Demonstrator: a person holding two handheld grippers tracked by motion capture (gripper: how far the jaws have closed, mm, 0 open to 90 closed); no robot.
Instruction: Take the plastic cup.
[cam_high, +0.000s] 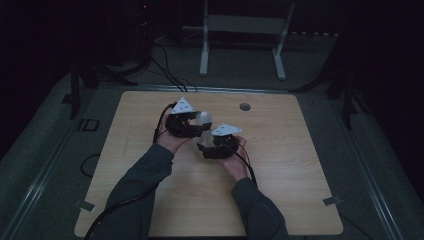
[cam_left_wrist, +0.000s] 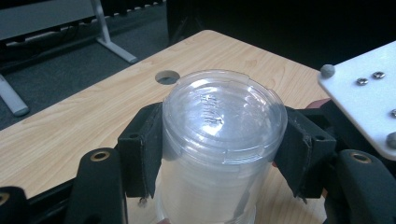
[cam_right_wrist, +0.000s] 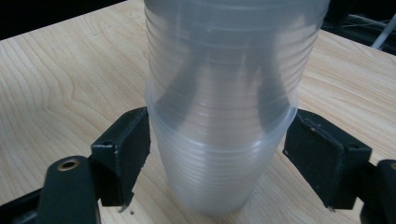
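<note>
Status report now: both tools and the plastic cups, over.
Left tool clamped on the upper end of the clear cup stack. Right tool around the stack's lower part, a gap showing at one pad. Stack held above the table; nothing in the way.

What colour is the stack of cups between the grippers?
Clear, colourless plastic stack of cups; the right gripper view shows it best.
</note>
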